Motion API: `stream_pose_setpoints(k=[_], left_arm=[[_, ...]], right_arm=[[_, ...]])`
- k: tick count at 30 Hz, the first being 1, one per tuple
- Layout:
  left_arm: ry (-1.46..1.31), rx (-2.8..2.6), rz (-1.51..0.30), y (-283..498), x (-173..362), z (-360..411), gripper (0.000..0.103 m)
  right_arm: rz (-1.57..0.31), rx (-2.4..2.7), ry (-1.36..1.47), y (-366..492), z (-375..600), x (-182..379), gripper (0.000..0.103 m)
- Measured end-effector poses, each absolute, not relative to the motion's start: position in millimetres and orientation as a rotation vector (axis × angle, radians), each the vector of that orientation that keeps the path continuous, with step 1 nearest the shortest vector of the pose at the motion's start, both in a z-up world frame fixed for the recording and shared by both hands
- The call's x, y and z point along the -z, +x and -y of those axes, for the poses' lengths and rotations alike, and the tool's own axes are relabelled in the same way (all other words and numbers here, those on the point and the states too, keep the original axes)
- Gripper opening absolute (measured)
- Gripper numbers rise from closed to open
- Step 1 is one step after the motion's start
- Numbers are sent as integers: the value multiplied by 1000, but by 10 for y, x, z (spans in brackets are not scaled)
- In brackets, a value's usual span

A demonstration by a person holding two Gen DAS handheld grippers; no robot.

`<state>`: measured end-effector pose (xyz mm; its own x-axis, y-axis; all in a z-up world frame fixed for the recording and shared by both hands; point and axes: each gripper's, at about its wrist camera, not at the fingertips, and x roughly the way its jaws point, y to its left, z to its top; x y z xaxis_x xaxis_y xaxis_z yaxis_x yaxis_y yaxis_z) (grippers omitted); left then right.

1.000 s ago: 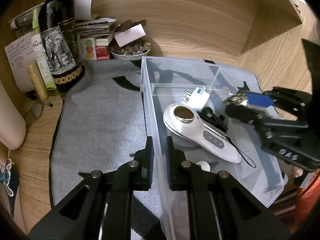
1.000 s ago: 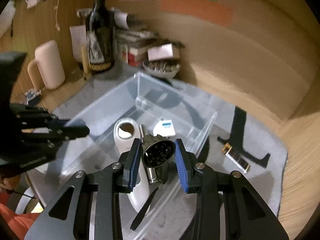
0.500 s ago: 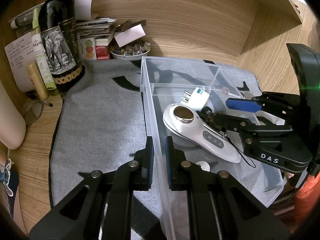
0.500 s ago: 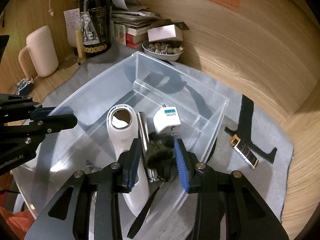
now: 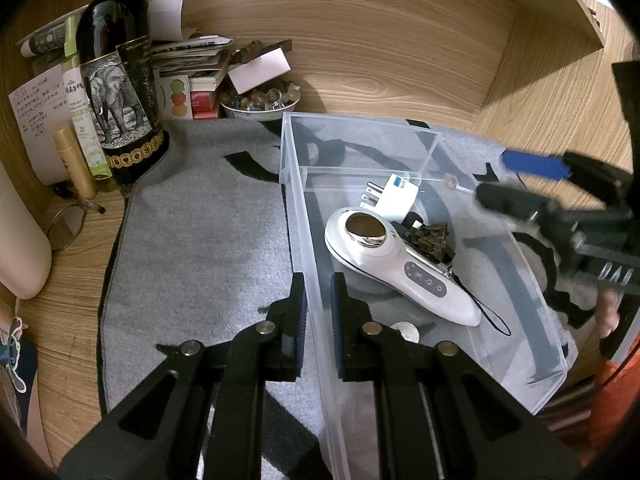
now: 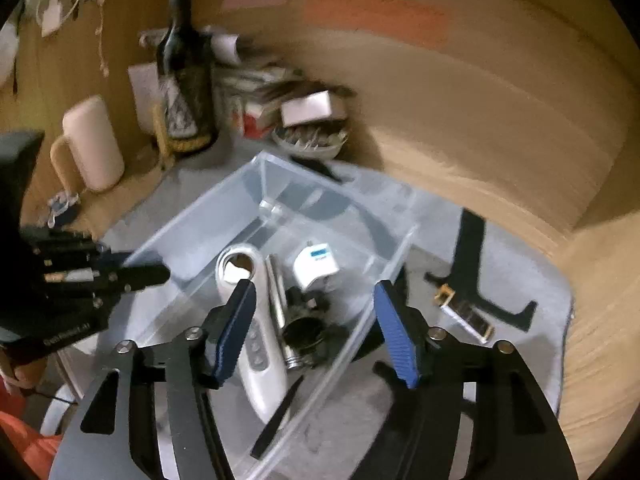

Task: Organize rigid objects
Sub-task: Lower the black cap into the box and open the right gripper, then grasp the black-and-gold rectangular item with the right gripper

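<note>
A wooden tabletop (image 5: pixel 76 280) carries a grey mat (image 5: pixel 200 248), and on the mat stands a clear plastic bin (image 5: pixel 532 288) with an inner divider. The left gripper (image 5: pixel 318 300) straddles the bin's near wall with its fingers (image 5: pixel 298 300) drawn almost together, one outside and one inside, though whether they actually press the wall cannot be told. The right gripper (image 6: pixel 314 332) hangs over the bin's open top with its blue-padded fingers (image 6: pixel 394 336) spread wide and nothing between them. At the back left stands a dark wine bottle (image 5: pixel 116 92) with an elephant label, and beside it a stack of papers and books (image 5: pixel 192 60) and a small bowl of beads (image 5: pixel 260 102). Inside the bin lies a white handheld device (image 5: pixel 400 270) with a round metal head and a wrist cord. Just beside it rests a dark ridged cap-like piece (image 5: pixel 430 236), touching the device's side. A white plug adapter (image 5: pixel 394 196) lies just behind them near the divider, and a coin (image 5: pixel 406 330) lies near the device's handle end. Outside the bin, on the mat, lies a small gold-ended clip (image 6: pixel 466 316).
</note>
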<state>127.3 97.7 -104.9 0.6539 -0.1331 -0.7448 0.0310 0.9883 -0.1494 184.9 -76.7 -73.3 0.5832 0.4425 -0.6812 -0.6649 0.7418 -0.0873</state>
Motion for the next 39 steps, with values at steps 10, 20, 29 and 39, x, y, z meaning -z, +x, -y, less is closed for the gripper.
stream_pose_setpoints(k=[10, 20, 29, 39], left_arm=[[-126, 93, -854, 1274, 1048, -975, 11], [-124, 92, -856, 1281, 1052, -966, 11], [-126, 88, -857, 1292, 1051, -959, 11], [-123, 80, -856, 1295, 1058, -944, 11]], right_arm=[[-616, -486, -325, 2156, 1172, 533, 74], [-796, -397, -223, 2826, 1475, 1061, 76], [-922, -327, -245, 3202, 1554, 1567, 76], [-913, -413, -238, 3104, 1536, 1535, 24]])
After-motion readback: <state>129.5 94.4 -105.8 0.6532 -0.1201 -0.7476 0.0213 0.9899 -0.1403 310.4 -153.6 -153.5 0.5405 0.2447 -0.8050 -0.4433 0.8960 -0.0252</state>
